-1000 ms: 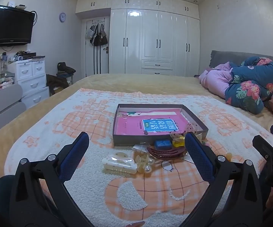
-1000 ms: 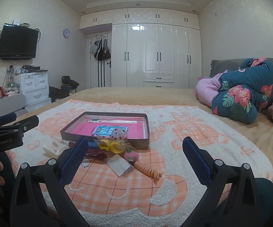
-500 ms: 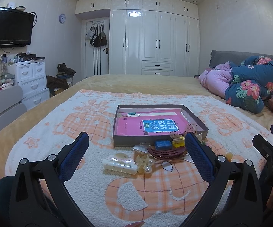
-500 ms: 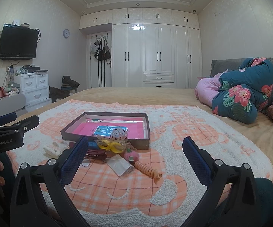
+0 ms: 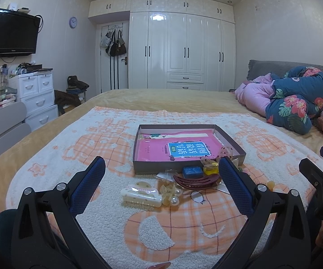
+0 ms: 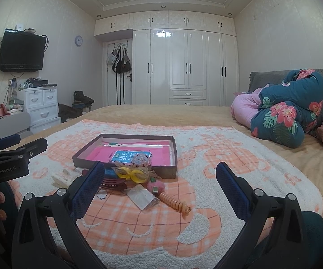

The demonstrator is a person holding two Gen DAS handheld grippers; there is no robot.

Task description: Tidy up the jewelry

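**Both grippers spread and empty before the jewelry pile and tray**

The left gripper hangs above the peach-and-white blanket on the bed, its blue-padded fingers wide apart with nothing between them. The right gripper is likewise spread and holds nothing.

Straight ahead of the left gripper, beyond the pile, lies a shallow brown cardboard tray. Inside it lies a pink booklet with a blue label bearing Chinese characters, covering most of the floor; a pale strip runs along the far inner wall. A small dotted sheer bow sits at the tray's near edge; whether it rests inside or on the rim cannot be told.

The loose pieces lie on the blanket between the grippers and the tray's near wall. Just in front of the left gripper's gap sit a cream hair claw, a pearl-and-ribbon bow touching it, and a dark red hair claw. Beside the red claw, against the tray wall, are a small blue box and a yellow piece. From the right wrist view, ahead and left of the right gripper's centre, lie a yellow bow in clear wrap, a pink pom clip, a clear packet and an orange spiral hair tie.
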